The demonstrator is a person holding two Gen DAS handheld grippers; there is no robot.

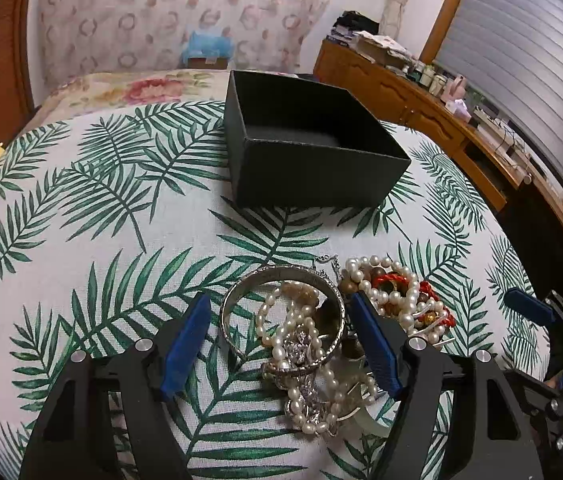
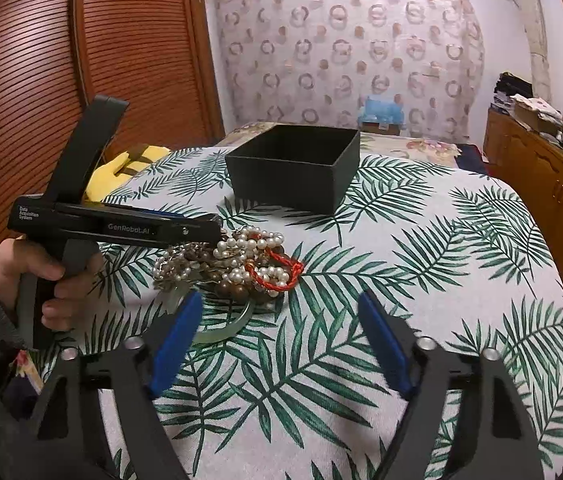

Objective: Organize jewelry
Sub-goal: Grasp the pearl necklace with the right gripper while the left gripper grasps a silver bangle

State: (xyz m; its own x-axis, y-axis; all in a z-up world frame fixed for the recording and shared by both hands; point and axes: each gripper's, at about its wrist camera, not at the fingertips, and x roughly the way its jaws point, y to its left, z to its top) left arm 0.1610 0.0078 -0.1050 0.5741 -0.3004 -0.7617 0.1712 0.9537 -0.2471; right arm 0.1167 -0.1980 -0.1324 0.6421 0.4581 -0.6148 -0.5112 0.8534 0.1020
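A heap of jewelry (image 1: 345, 320) lies on the leaf-print cloth: a silver bangle (image 1: 241, 292), pearl strands (image 1: 313, 400), brown beads and a red cord bracelet (image 2: 277, 276). My left gripper (image 1: 279, 312) is open, its blue fingers on either side of the bangle and pearls, low over the heap. An open black box (image 1: 313, 148) stands empty beyond the heap; it also shows in the right wrist view (image 2: 293, 168). My right gripper (image 2: 281, 312) is open and empty, to the right of the heap (image 2: 229, 264). A pale green bangle (image 2: 225, 328) lies by its left finger.
The table (image 2: 441, 280) has a white cloth with green leaves. A yellow object (image 2: 121, 168) lies at its far left edge. A wooden sideboard (image 1: 421, 92) with clutter stands to the right. A wooden shutter door (image 2: 41, 80) is at left, a bed behind.
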